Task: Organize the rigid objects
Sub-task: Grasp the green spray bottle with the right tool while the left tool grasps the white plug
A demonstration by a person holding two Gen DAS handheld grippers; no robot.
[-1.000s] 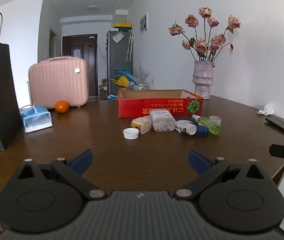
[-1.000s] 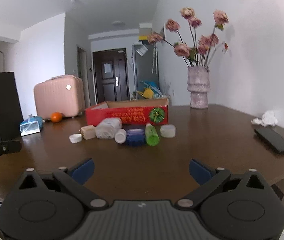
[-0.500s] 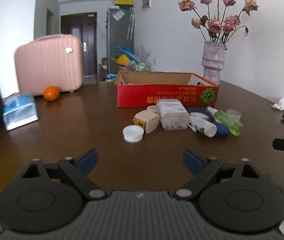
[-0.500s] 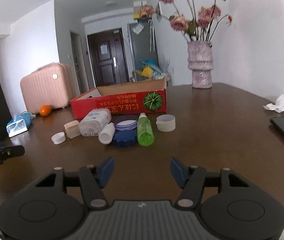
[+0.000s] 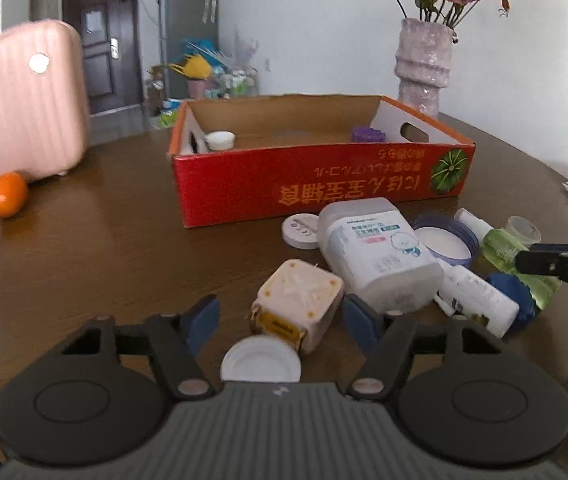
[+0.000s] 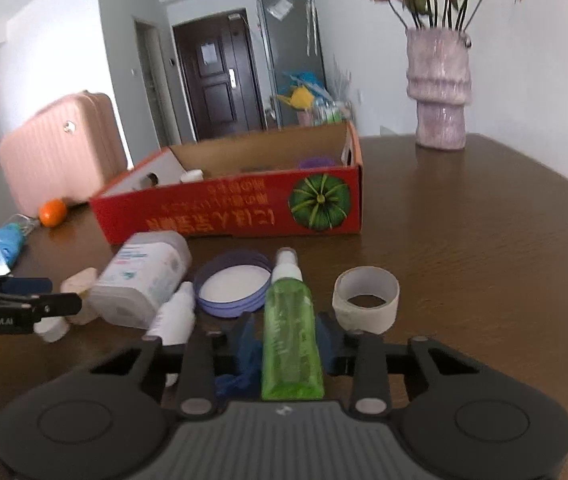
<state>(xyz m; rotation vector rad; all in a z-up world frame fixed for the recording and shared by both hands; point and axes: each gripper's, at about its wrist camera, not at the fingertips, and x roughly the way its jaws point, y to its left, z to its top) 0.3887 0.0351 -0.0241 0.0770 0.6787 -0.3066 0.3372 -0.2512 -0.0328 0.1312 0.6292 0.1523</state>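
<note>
Left gripper (image 5: 282,318) jaws closing around the cream square jar (image 5: 297,306) on the table (image 5: 104,260); pads not yet touching it, white cap (image 5: 260,362) just in front. Big white bottle (image 5: 375,252) lies beside the jar. Right gripper (image 6: 284,340) jaws closing on the green spray bottle (image 6: 289,332), which lies flat between them; contact unclear, looks a hair apart. Red box (image 6: 244,212) sits behind the pile, tape ring (image 6: 365,298) right of the bottle.
</note>
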